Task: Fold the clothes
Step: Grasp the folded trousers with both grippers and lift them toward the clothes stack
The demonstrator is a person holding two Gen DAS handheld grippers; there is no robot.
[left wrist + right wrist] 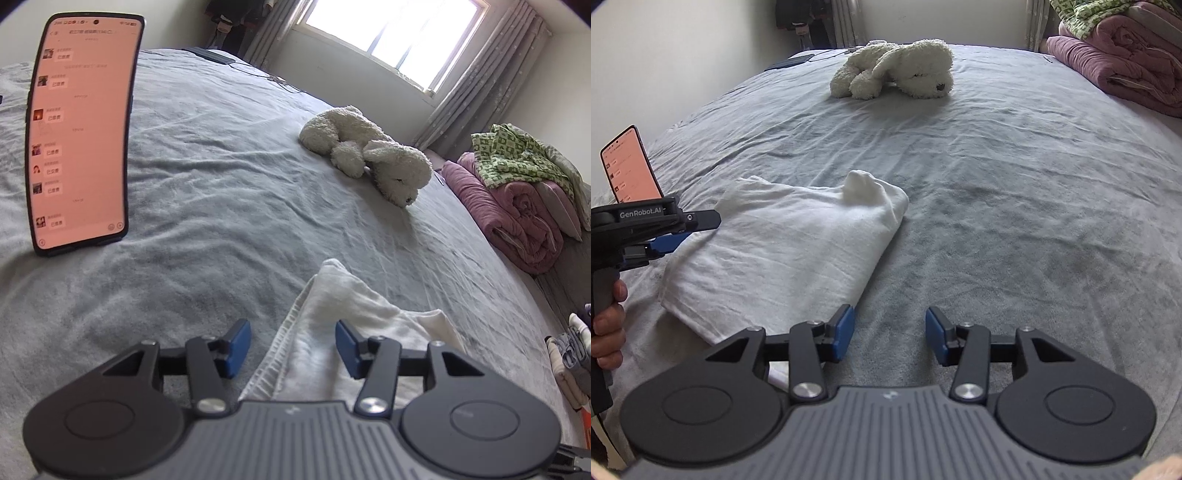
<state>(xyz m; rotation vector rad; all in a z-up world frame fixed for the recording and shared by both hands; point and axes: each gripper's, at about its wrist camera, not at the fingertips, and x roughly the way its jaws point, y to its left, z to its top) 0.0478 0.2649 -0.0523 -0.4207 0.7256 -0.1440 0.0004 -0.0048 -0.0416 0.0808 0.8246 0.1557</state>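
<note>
Your left gripper (292, 349) gapes wide and empty astride the folded white cotton garment's (783, 254) hem; your right gripper (889, 334), equally spread, sits just beside its corner.

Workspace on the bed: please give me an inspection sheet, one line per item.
Surface: grey bed sheet, wrinkled.
Job's things: white garment, folded, lying flat.
Clutter: plush toy; pink quilt under a green patterned cloth.
Grippers: left gripper open over the garment's edge; right gripper open beside the garment; neither holds anything.
Cables: thin cable at the far edge.
Surroundings: phone mounted on the left gripper; window, curtains.
</note>
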